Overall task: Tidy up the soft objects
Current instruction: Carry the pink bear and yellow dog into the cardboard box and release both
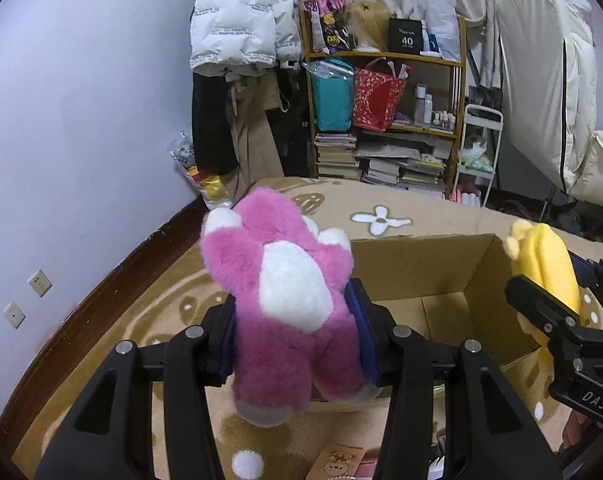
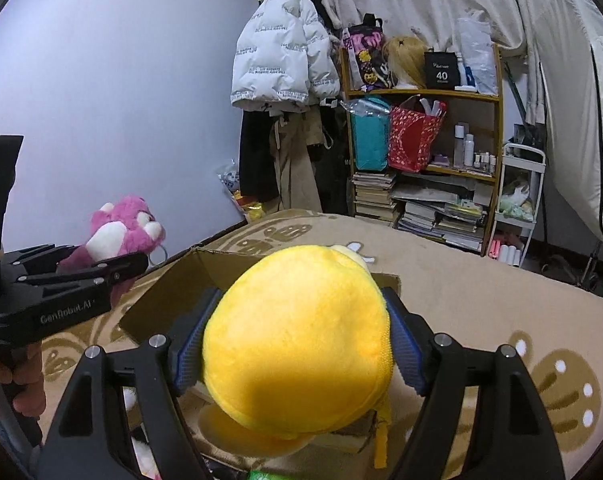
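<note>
Fingers of the left gripper (image 1: 297,344) are clamped on the waist of a pink plush bear (image 1: 289,300), while the right gripper (image 2: 297,356) squeezes a yellow plush toy (image 2: 301,352) at its sides, both toys held in the air over the near edge of an open cardboard box (image 1: 421,268) on the patterned rug (image 1: 381,200). Each grip looks shallow on compressible fur, so a toy could slip free short of the box, or snag a raised flap and tip it; beyond stands a cluttered bookshelf (image 1: 385,120).
</note>
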A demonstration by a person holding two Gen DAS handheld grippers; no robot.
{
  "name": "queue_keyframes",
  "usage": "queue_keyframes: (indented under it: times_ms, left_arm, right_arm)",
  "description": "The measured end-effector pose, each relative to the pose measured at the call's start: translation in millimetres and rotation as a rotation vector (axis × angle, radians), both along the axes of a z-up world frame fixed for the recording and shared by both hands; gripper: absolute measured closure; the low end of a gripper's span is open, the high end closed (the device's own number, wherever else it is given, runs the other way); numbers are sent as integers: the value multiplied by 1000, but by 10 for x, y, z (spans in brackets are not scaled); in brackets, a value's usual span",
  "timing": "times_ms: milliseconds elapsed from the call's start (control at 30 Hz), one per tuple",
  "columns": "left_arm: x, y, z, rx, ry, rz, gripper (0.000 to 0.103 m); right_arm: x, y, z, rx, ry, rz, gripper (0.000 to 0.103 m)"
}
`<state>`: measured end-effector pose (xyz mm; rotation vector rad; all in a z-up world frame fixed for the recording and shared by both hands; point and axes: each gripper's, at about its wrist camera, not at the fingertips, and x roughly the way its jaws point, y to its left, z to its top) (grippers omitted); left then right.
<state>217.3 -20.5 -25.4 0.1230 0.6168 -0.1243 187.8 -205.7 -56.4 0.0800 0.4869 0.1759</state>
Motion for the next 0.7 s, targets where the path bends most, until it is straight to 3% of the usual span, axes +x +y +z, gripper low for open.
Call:
queue_keyframes:
  times_ms: [300,467,567,633,700]
  left_arm:
    - [132,-84,-197,-1,61,-19,55]
    - [125,-41,-196,-13,43,-6,44]
    - [130,-15,-202,-18,47,4,32]
    - [138,2,-221,-20,56,12,19]
    - [143,28,-240,-32,61,29,16]
  right_arm:
    - [127,78,-252,-10,81,30,20]
    - [126,70,-309,-19,100,23,18]
    - [124,37,-313,-11,104,15,10]
    - [111,17,-310,-1,98,20,2]
    - [91,9,-309,8,91,19,0]
